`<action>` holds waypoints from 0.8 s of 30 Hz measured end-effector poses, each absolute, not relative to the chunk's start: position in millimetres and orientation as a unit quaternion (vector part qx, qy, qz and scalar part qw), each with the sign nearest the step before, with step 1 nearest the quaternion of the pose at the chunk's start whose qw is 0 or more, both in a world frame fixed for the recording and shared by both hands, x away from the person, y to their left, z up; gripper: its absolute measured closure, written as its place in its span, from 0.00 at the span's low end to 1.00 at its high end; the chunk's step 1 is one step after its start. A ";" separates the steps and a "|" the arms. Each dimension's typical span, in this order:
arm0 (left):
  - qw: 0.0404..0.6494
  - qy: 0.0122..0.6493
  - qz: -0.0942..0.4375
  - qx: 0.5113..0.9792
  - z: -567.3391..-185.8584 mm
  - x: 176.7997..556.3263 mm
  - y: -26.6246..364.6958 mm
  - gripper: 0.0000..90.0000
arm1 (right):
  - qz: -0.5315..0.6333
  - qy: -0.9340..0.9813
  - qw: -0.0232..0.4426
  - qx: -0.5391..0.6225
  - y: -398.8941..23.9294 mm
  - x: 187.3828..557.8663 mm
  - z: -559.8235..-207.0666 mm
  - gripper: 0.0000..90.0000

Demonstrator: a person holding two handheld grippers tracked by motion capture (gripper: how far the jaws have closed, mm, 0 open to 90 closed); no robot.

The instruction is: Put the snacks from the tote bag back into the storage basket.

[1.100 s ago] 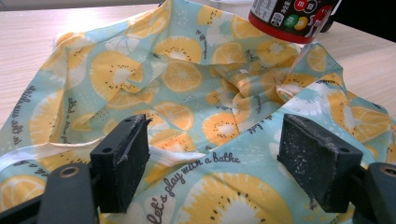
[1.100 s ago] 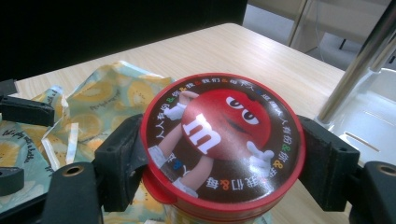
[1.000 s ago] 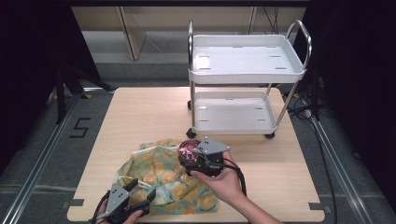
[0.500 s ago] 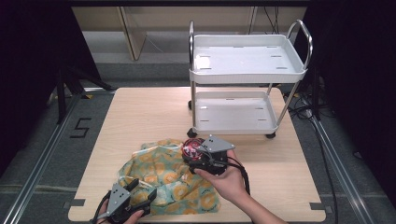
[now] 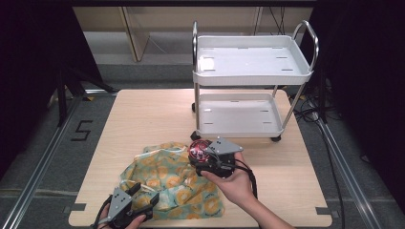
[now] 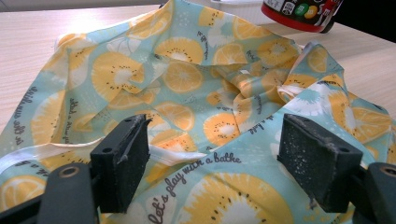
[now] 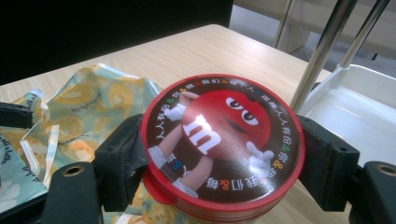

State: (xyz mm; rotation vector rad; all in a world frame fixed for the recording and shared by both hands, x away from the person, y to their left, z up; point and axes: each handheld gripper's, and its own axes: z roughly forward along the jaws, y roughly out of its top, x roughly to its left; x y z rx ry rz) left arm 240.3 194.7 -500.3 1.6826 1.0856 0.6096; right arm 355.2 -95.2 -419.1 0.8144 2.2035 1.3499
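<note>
The right gripper [image 7: 219, 154] is clamping the round red-rimmed candy tin [image 7: 223, 144] by its sidewall, above the fruit-print fabric [image 5: 174, 179]. The tin is likely rigid, light and slippery; opposing rim grips are suiting it. The left gripper [image 6: 219, 163] is hanging spread over the fabric.

A round red candy tin [image 7: 223, 147] is clamped between the right tool's [image 7: 219, 154] black jaws above the table [image 7: 196, 51]; fruit-print cloth [image 7: 79, 112] apparently lies beneath.
</note>
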 end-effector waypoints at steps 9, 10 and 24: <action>0.507 0.451 0.252 0.690 -500.5 240.3 193.5 0.27 | 0.489 0.787 0.208 0.314 -96.8 354.2 -417.4 0.30; 0.506 0.451 0.252 0.691 -500.5 240.3 193.6 0.27 | 0.486 0.793 0.215 0.299 -98.6 356.2 -416.6 0.29; 0.500 0.449 0.255 0.694 -500.0 239.9 194.6 0.27 | 0.487 0.788 0.224 0.304 -104.2 358.6 -414.1 0.30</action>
